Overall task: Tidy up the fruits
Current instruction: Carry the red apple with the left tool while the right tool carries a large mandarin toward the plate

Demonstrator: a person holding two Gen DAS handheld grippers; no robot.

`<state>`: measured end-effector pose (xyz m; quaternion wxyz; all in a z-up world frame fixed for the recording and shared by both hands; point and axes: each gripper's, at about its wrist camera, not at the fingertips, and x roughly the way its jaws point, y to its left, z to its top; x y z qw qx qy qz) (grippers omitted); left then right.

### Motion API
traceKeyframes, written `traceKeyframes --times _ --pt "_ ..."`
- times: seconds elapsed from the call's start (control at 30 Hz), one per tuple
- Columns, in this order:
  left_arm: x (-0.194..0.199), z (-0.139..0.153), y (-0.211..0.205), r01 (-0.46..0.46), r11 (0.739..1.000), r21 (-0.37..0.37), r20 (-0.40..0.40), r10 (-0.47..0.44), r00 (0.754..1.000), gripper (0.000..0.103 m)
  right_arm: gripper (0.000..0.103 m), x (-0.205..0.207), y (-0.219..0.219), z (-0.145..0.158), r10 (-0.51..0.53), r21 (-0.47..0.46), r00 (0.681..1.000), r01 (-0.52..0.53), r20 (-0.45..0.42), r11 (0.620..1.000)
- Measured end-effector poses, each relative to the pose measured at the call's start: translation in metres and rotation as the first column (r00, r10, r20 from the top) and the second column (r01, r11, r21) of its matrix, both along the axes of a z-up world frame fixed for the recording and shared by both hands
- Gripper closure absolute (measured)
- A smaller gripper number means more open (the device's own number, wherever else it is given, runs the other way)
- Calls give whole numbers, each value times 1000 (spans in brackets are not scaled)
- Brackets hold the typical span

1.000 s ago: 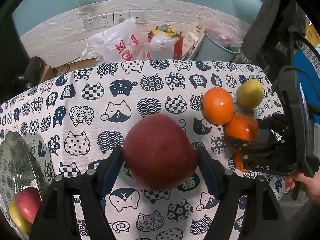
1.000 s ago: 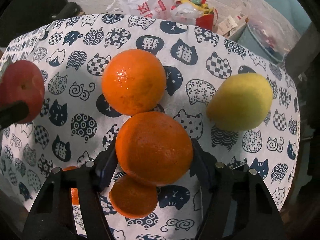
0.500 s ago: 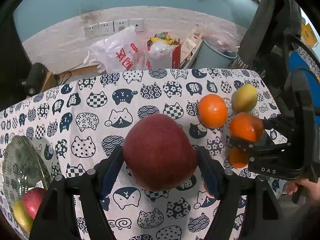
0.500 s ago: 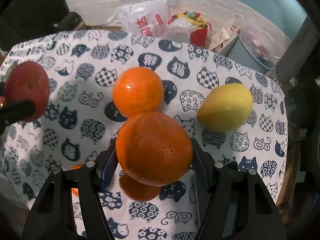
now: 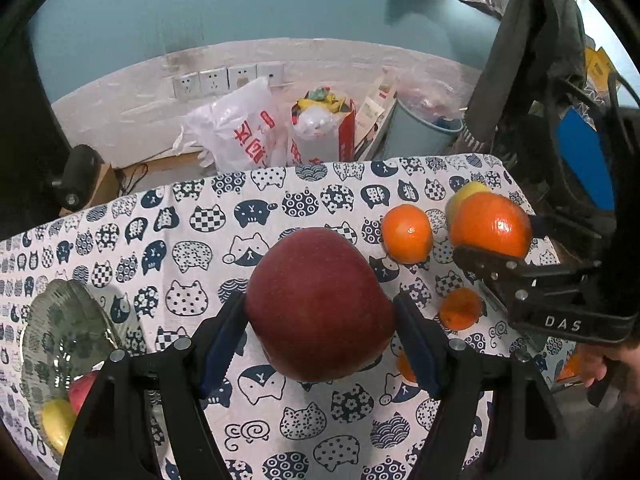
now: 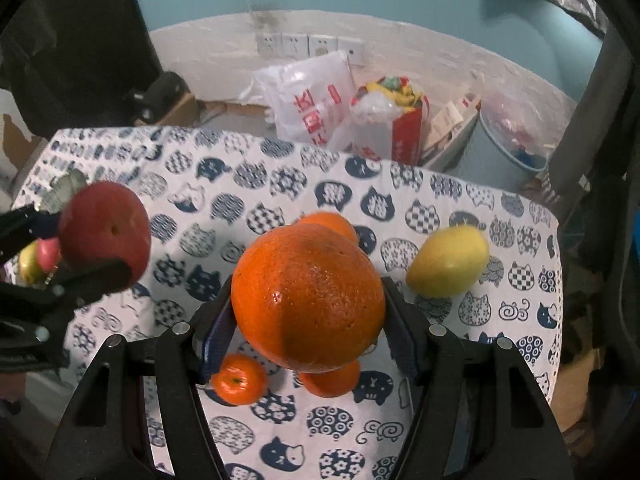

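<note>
My left gripper [image 5: 320, 332] is shut on a dark red apple [image 5: 318, 304] and holds it above the cat-print tablecloth [image 5: 192, 248]. My right gripper [image 6: 308, 328] is shut on a large orange [image 6: 308, 298], also held above the table; it shows in the left wrist view [image 5: 492, 226]. On the cloth lie another orange [image 5: 406, 232], a yellow-green fruit [image 6: 448, 260] and two small mandarins [image 6: 238, 380] [image 6: 330, 380]. A glass bowl [image 5: 60, 332] at the left edge holds a red fruit [image 5: 82, 390] and a yellow one [image 5: 58, 420].
Behind the table's far edge are plastic bags [image 5: 240, 132], a red bag [image 5: 324, 128], a blue bin [image 5: 420, 128] and wall sockets [image 5: 228, 78]. A dark garment [image 5: 528, 40] hangs at the right.
Both grippers have risen, each keeping its fruit. The orange in my right gripper has lifted off the cloth and away from the other fruit, and the table looks farther below.
</note>
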<state>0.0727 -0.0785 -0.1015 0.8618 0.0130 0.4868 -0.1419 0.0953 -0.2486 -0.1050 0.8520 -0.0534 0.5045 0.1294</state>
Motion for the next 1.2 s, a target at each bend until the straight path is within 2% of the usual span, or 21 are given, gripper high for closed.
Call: traceKeyframes --times 0.5,1.2 --pt "-16 27 33 -43 998 -37 60 45 997 27 36 -5 36 45 56 68 992 -64 112 996" --pt "-32 33 121 -199 977 -77 74 204 976 27 36 4 118 59 176 81 974 -189 139 979"
